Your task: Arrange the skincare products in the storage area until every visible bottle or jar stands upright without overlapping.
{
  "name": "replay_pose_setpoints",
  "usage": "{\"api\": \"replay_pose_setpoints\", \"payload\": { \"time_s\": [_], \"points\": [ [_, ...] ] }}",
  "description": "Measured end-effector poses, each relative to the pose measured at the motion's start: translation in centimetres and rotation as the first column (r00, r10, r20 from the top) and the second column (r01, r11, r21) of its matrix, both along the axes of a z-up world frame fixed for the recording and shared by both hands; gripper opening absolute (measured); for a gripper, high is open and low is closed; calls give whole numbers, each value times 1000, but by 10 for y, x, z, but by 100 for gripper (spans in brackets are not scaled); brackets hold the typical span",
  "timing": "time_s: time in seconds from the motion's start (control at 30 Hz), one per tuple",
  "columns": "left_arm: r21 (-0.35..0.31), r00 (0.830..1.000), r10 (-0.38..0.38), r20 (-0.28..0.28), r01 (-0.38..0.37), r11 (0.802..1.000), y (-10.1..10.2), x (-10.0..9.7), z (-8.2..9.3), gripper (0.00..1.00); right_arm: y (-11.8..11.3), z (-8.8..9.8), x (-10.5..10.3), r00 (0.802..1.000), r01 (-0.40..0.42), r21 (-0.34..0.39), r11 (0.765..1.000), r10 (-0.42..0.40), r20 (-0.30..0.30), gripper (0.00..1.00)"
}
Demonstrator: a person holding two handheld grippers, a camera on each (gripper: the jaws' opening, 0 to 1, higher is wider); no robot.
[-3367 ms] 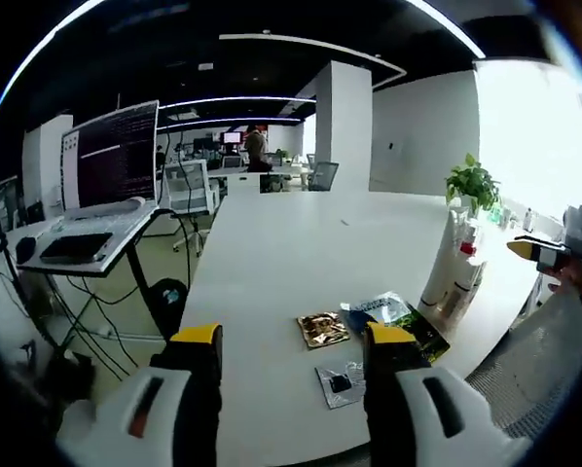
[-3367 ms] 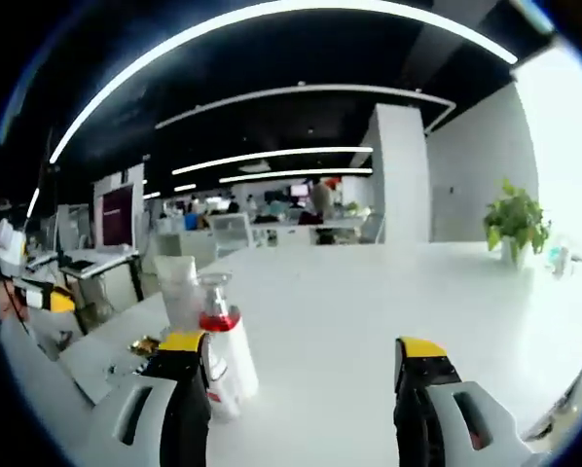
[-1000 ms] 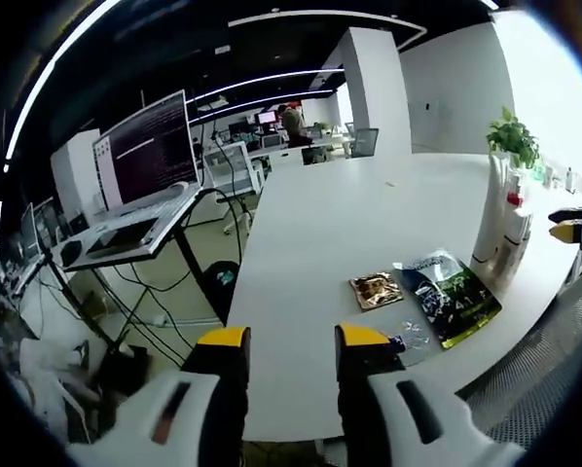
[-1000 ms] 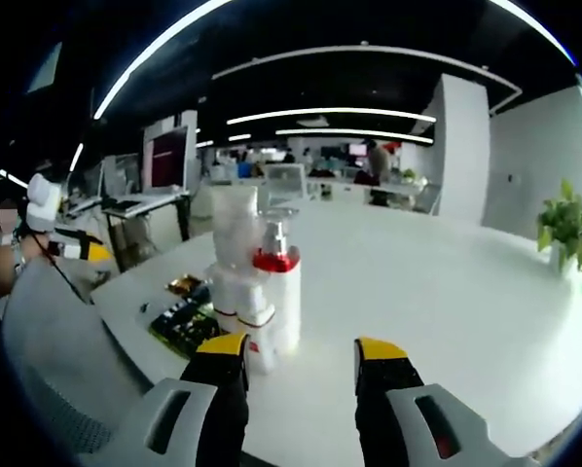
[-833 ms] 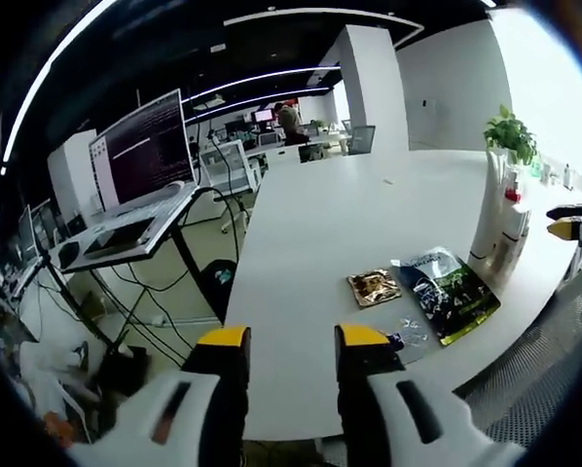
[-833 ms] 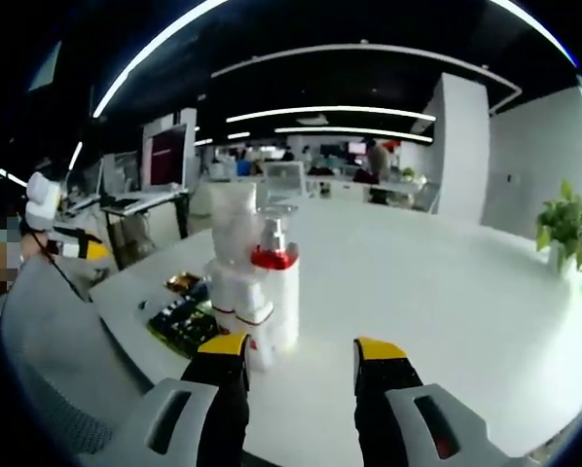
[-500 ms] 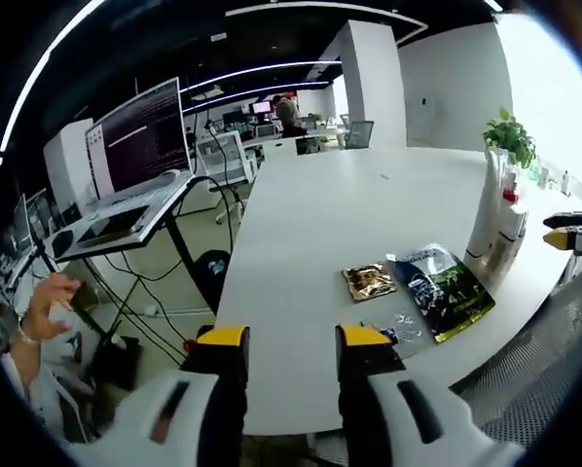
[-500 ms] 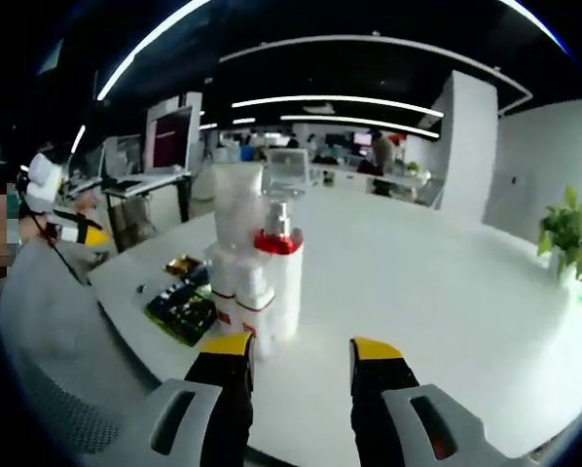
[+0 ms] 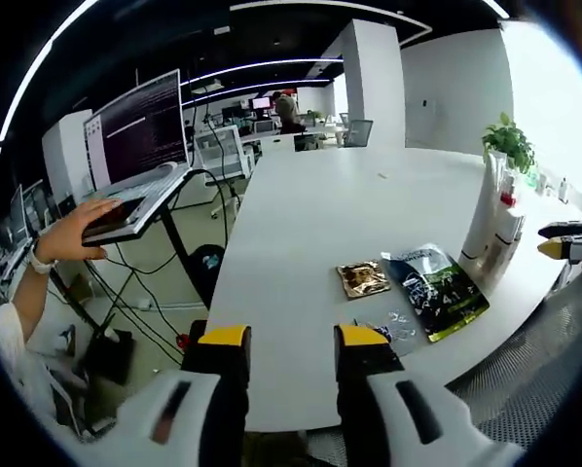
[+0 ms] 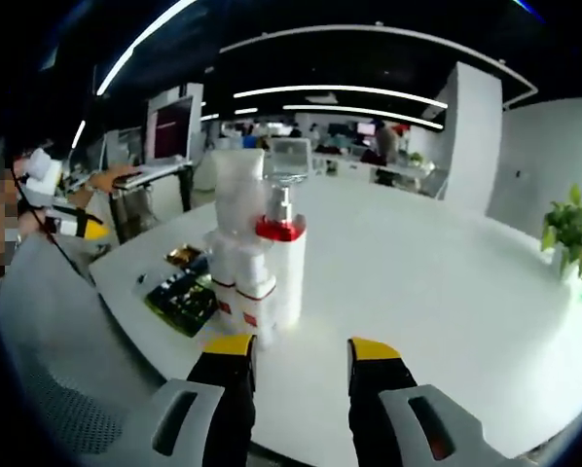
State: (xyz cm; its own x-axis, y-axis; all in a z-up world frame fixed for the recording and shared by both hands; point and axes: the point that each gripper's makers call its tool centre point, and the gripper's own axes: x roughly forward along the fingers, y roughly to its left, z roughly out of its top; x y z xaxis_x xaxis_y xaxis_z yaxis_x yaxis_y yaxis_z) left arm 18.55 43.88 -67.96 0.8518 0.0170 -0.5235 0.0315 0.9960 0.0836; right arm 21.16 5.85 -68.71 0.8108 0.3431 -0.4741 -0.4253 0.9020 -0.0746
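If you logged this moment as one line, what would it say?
left gripper: open, empty, above table edge | right gripper: open, empty, facing bottles | bottles: upright, clustered | packets: flat on table

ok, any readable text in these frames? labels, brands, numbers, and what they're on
Nothing can be read for certain.
Dark green sachet: pale print, too blurred.
Gold sachet: no legible text.
Pump bottle with the red collar and the white bottles beside it: small red label patches, too small to read.
Monitor on the side desk: rows of light text, too small.
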Motion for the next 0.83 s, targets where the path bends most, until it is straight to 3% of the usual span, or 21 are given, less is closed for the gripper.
{"api": "replay_pose_setpoints", "payload": {
  "time_s": [0.33,0.53,0.83],
  "points": [
    [1,998,-22,-53,22,1000,-2,-3,-8,26,-2,6,2,999,15,-10,1000,-14,40,26],
    [13,997,-42,-57,43,999,-3,-3,-9,25,-4,12,4,997,36,-15,999,-35,76,23],
    [31,995,-69,-72,71,997,-5,-3,-11,21,-9,12,6,994,79,-46,996,-75,81,15]
  ]
}}
